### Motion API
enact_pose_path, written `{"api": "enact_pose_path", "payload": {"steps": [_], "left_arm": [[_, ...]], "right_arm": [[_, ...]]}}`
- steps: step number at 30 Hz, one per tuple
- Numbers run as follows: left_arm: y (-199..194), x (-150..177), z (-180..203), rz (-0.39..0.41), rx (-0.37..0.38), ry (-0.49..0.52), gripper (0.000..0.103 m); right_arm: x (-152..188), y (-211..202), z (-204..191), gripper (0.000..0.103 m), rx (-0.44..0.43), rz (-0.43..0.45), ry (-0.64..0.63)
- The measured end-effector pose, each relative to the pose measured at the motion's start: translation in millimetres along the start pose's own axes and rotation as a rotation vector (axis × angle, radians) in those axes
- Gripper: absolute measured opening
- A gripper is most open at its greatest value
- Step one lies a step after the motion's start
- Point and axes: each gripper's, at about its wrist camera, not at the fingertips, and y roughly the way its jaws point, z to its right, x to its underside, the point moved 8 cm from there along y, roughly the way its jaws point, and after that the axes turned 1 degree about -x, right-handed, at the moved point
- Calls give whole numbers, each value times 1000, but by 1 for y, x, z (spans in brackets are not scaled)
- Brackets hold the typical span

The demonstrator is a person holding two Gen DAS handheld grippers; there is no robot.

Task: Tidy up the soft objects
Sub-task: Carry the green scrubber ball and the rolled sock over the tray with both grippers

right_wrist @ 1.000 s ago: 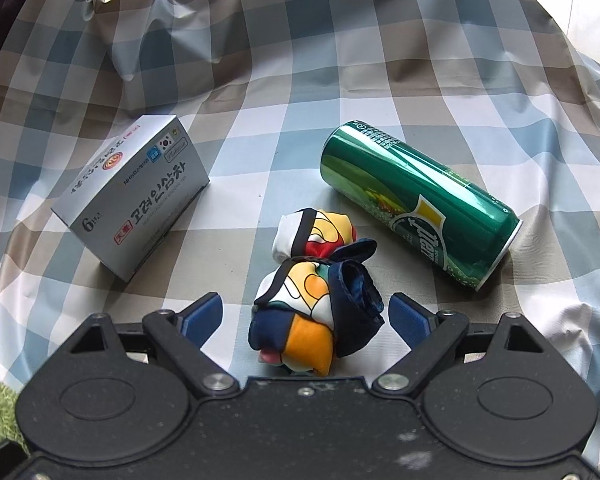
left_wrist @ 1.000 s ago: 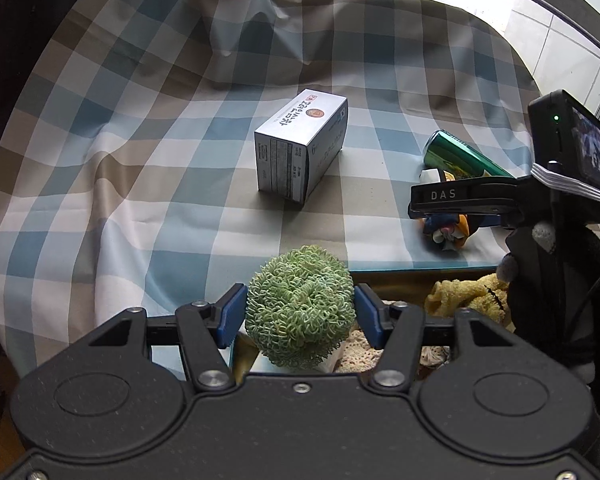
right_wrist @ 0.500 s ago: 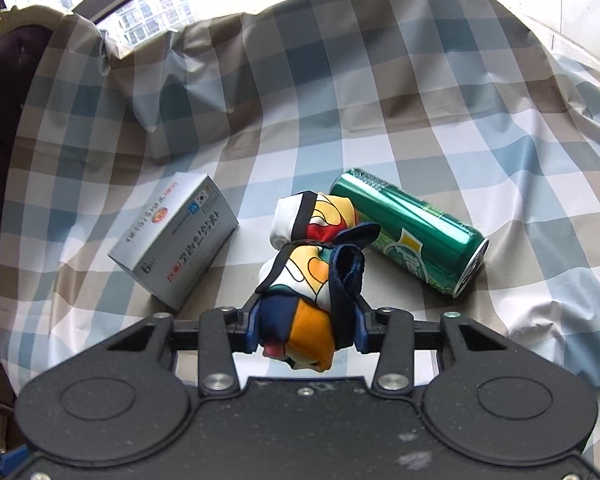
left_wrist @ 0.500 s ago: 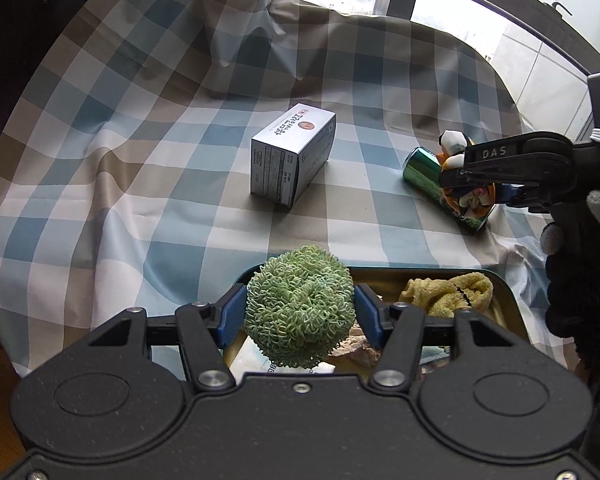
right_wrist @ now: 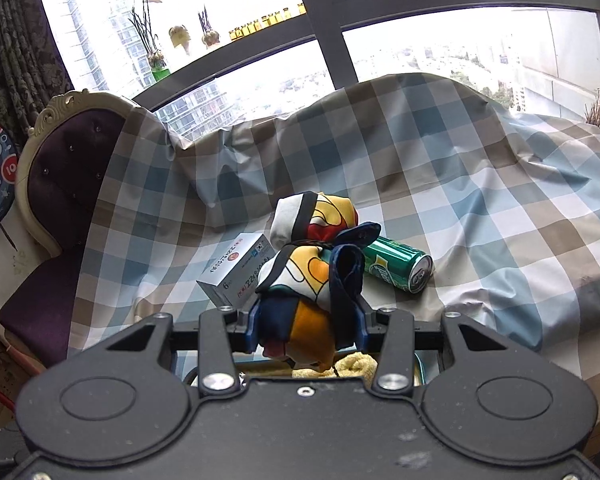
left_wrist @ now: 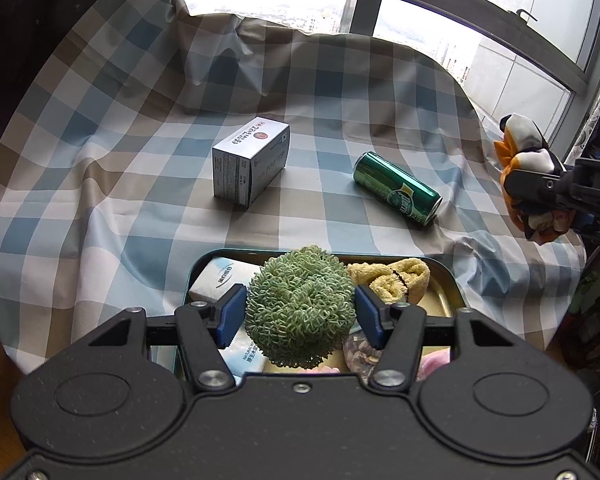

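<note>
The worktop (left_wrist: 100,208) is draped in a blue, tan and white checked cloth (left_wrist: 340,80) that rises into a fold along the far side, below the window (right_wrist: 420,40), and hangs over the near and right edges. A purple armchair (right_wrist: 60,184) stands against its left end. On the open cloth lie only a white carton (left_wrist: 252,160) and, well apart to its right, a green drinks can (left_wrist: 398,194) on its side — the stretch between them and the tray is bare.

A teal metal tray (left_wrist: 198,276) sits at the near edge. It holds a white tissue pack (left_wrist: 216,280) at the left, a rumpled yellow cloth (left_wrist: 396,280) at the far right, and some pink and patterned soft items low down, too hidden to name.

The left gripper (left_wrist: 300,314) hangs above the tray, its blue-padded jaws closed about halfway onto a green curly scrubber ball (left_wrist: 300,304), which bulges between the pads.

The right gripper (right_wrist: 306,326) is raised off to the right, level with the tray's end, jaws drawn in tight on a knotted multicoloured fabric bundle (right_wrist: 308,264) — white, orange, navy and red. In the right wrist view the yellow cloth (right_wrist: 352,364) and the tray rim (right_wrist: 420,368) show just beneath it.
</note>
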Motion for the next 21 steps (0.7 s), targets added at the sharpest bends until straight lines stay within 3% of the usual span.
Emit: {"api": "enact_pose_path", "payload": {"steps": [7, 14, 19, 21], "left_arm": [[1, 15, 10, -34, -10, 28, 56], [2, 25, 13, -52, -22, 32, 57], [0, 21, 11, -20, -41, 19, 72], [-1, 19, 9, -12, -48, 13, 73]], "right_arm": [[42, -43, 13, 42, 34, -5, 2], [77, -51, 23, 42, 42, -64, 22], [90, -47, 28, 42, 45, -95, 36], [92, -46, 28, 42, 45, -100, 36]]}}
